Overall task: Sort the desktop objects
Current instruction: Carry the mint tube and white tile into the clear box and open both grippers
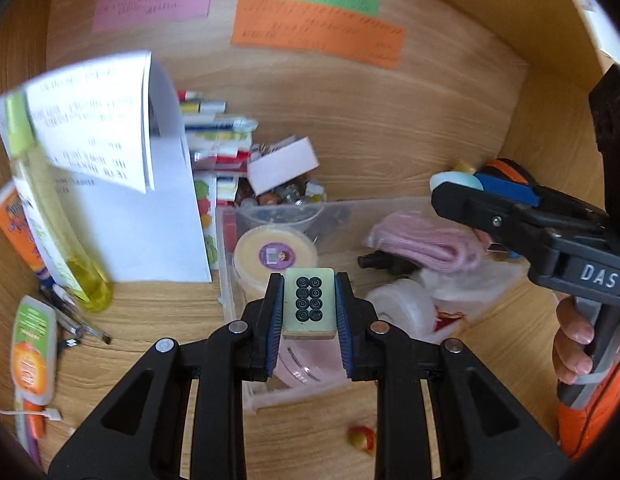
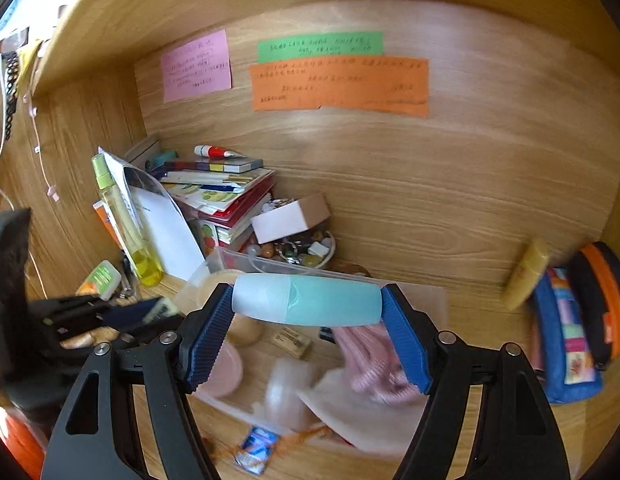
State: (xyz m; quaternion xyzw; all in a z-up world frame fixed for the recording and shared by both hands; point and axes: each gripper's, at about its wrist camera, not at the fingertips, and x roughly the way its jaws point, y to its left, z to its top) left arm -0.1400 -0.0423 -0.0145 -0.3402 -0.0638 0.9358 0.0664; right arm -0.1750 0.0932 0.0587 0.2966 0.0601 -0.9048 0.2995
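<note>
The left gripper (image 1: 310, 312) pinches a mahjong tile (image 1: 309, 303) and the right gripper (image 2: 308, 334) clamps a teal bottle (image 2: 306, 299) above the clear tray (image 1: 230, 240), with much desk clutter seemingly unsorted.

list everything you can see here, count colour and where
mahjong tile: 1, pale green, between left pads
bottle: 1, light blue, held crosswise by right pads
clear bin: 1, desk centre
yarn bundle: 1, pink, in bin
round tub: 1, cream, in bin
paper notes: 3, pink, green, orange, back wall
spray bottle: 1, yellow-green, left
book stack: 1, mixed, rear left
pouches: 2, blue, orange-black, right
left hand-held gripper: 1, black, shut on tile
right hand-held gripper: 1, black, shut on bottle
</note>
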